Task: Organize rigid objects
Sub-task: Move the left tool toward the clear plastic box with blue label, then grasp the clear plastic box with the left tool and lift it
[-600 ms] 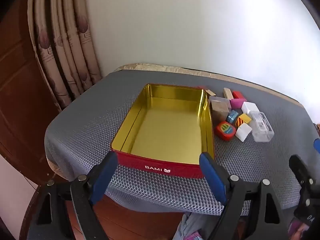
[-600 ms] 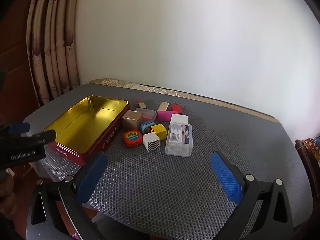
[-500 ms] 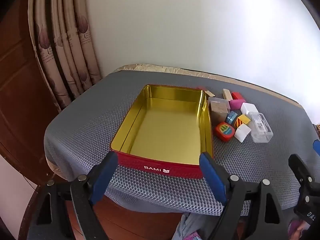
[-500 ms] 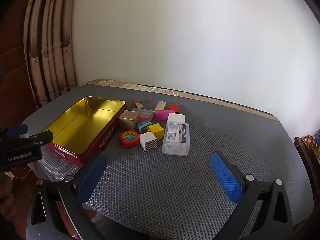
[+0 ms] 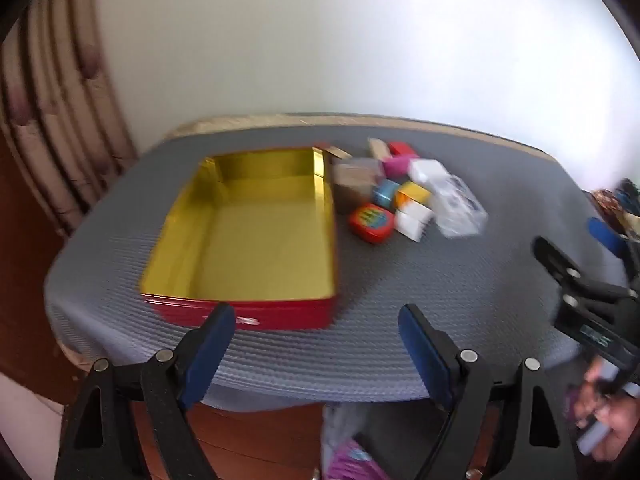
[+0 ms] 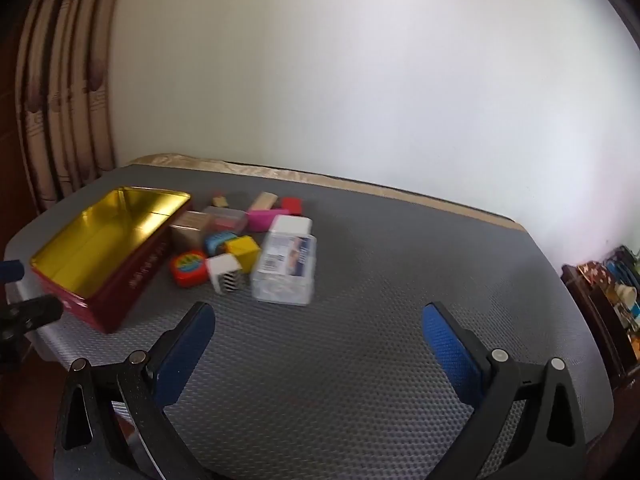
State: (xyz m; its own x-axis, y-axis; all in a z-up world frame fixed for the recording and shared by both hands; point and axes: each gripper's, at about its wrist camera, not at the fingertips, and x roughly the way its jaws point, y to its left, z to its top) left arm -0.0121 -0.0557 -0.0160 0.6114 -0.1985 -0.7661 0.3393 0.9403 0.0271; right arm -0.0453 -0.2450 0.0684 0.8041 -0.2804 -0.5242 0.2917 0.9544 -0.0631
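An open red tin with a gold inside (image 5: 248,236) stands empty on the grey mat (image 5: 400,320); it also shows in the right wrist view (image 6: 100,240). To its right lies a cluster of small blocks: a red one (image 5: 370,220), a yellow one (image 6: 242,250), a white patterned cube (image 6: 226,274), a pink one (image 6: 264,218) and a clear plastic box (image 6: 286,268). My left gripper (image 5: 316,328) is open and empty near the tin's front edge. My right gripper (image 6: 318,328) is open and empty, short of the clear box.
The mat covers a table against a white wall (image 6: 360,80). Curtains (image 5: 52,100) hang at the left. A dark shelf with small items (image 6: 604,292) stands at the right. The right gripper's body (image 5: 588,304) shows in the left wrist view.
Both views have shifted right and are blurred by motion. The left gripper has swung towards the blocks. The right gripper has moved closer to the clear box. Nothing on the table has moved.
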